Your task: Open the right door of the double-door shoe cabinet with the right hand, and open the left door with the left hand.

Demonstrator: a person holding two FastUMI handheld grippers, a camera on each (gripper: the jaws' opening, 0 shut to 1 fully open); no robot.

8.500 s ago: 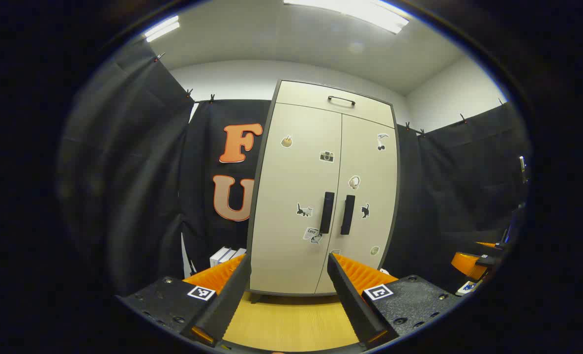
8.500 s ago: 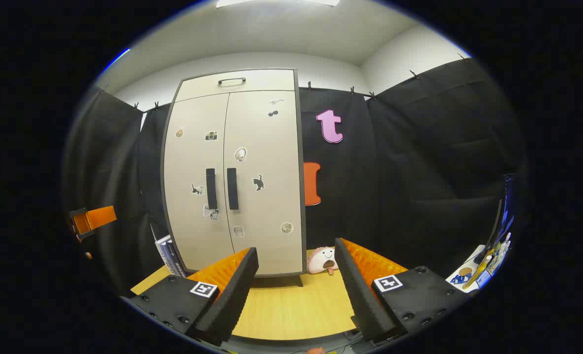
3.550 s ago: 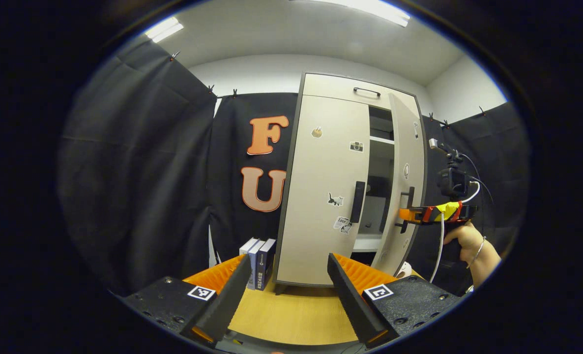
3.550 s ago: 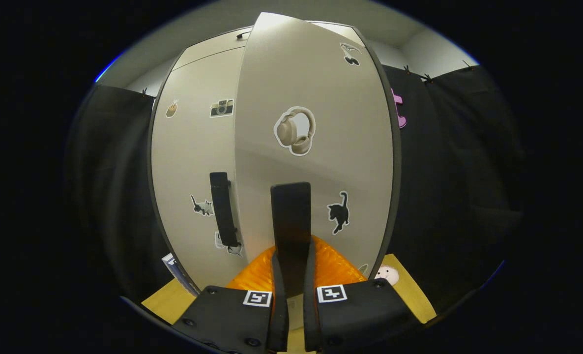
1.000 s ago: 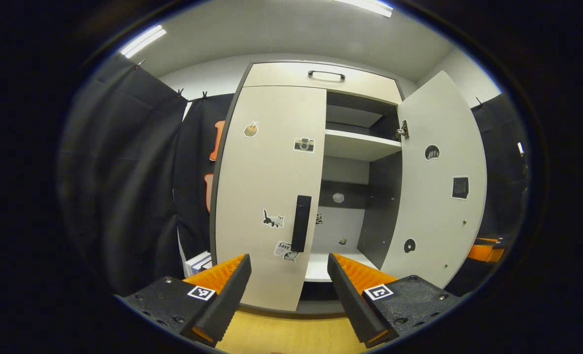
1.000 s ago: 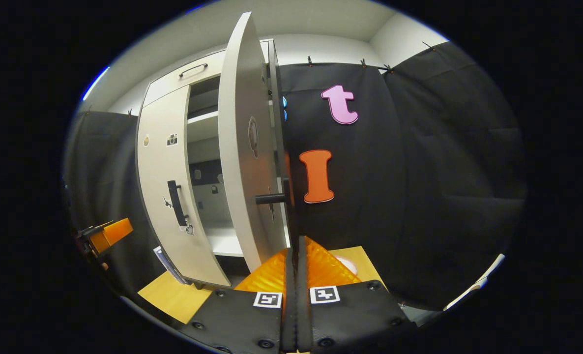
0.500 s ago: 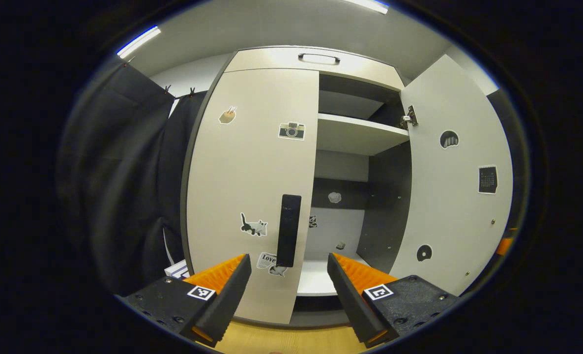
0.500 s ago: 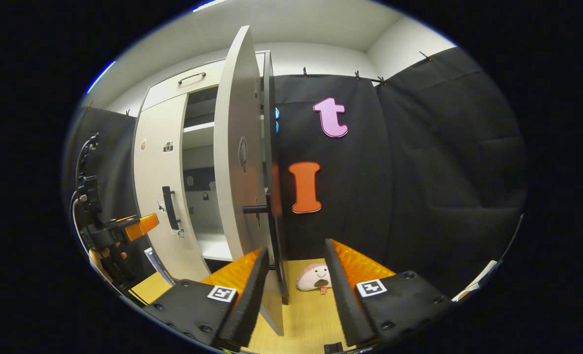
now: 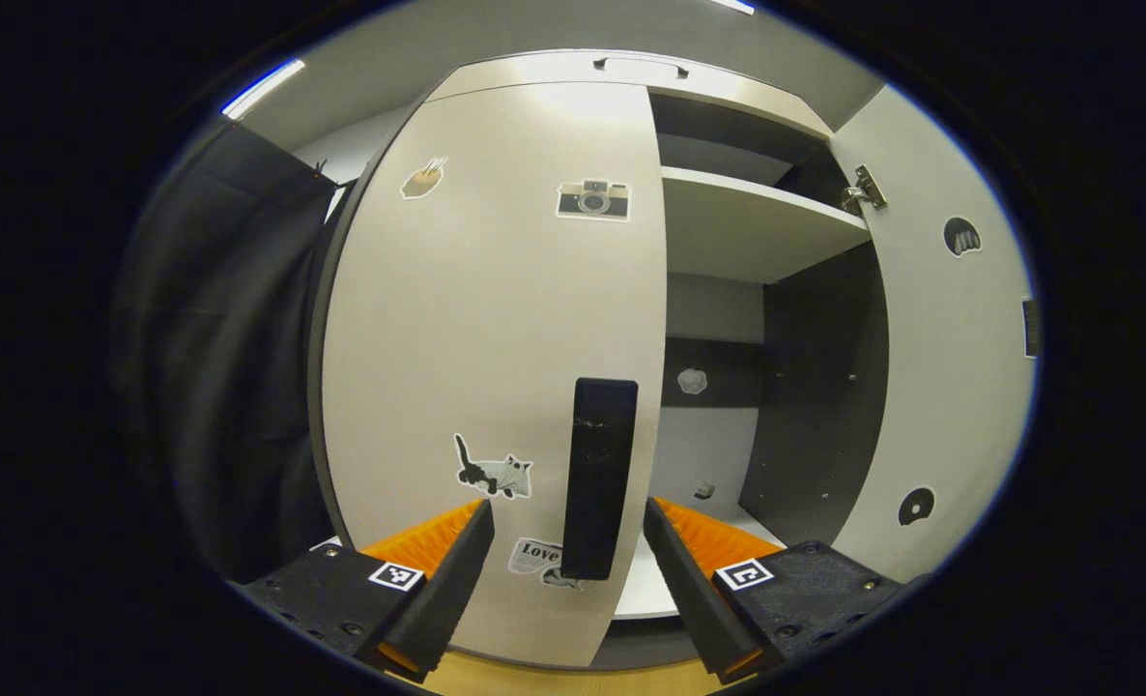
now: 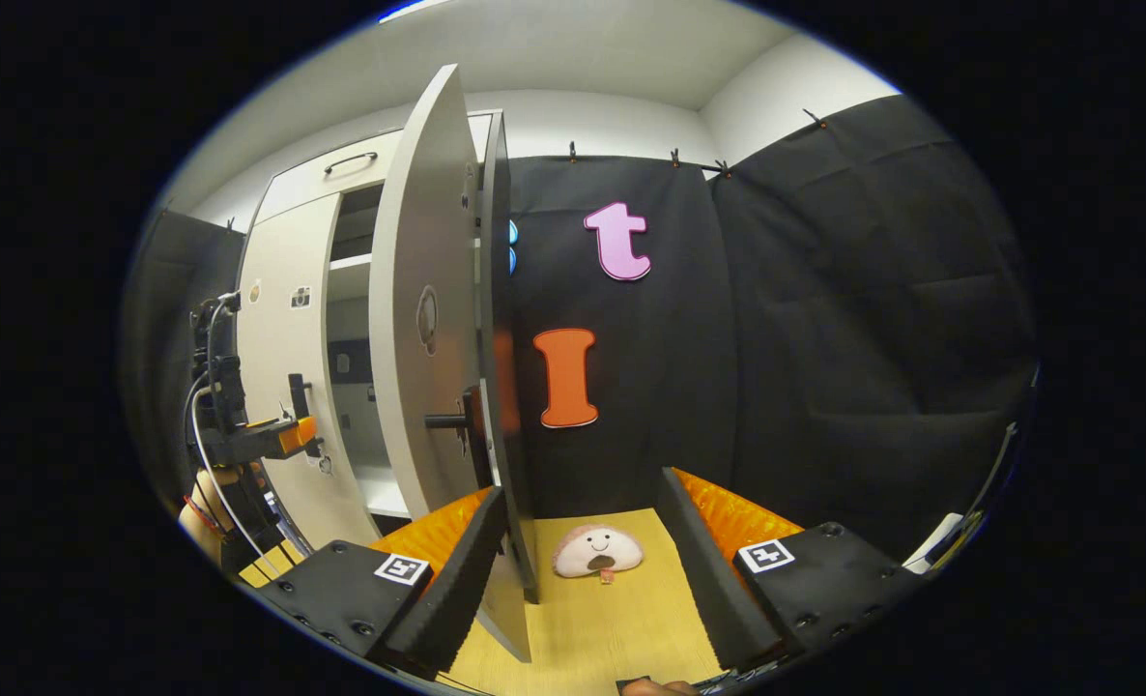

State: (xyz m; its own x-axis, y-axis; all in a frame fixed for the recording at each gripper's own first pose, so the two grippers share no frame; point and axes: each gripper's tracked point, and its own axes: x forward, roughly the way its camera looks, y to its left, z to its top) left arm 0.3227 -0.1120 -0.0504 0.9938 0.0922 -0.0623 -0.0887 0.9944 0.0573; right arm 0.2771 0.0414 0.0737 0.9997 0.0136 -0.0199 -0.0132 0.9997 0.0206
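Since the previous frame: left gripper (image 9: pixel 565 580) nearer left door handle (image 9: pixel 598 478), fingers spread, handle between; left door (image 9: pixel 496 338) closed; right gripper (image 10: pixel 583 580) released, right door (image 10: pixel 428 319) open; risk: closing off-centre, slipping.

The right door (image 10: pixel 428 319) of the shoe cabinet (image 9: pixel 621 72), shut at the start, now stands swung wide, edge-on at centre left of the right gripper view, baring a shelf (image 9: pixel 747 217) at upper right of the left gripper view. The right gripper (image 10: pixel 583 570), clamped on that door's handle (image 10: pixel 452 420) moments ago, has let go, spread its fingers and drawn back, so a plush toy (image 10: pixel 597 551) on the worktop (image 10: pixel 612 628) shows between them. The left gripper (image 9: pixel 563 580) has closed in on the left door (image 9: pixel 496 329): the left door's handle (image 9: pixel 597 478) has grown from small at mid-frame to large, its lower end now between the spread fingers.
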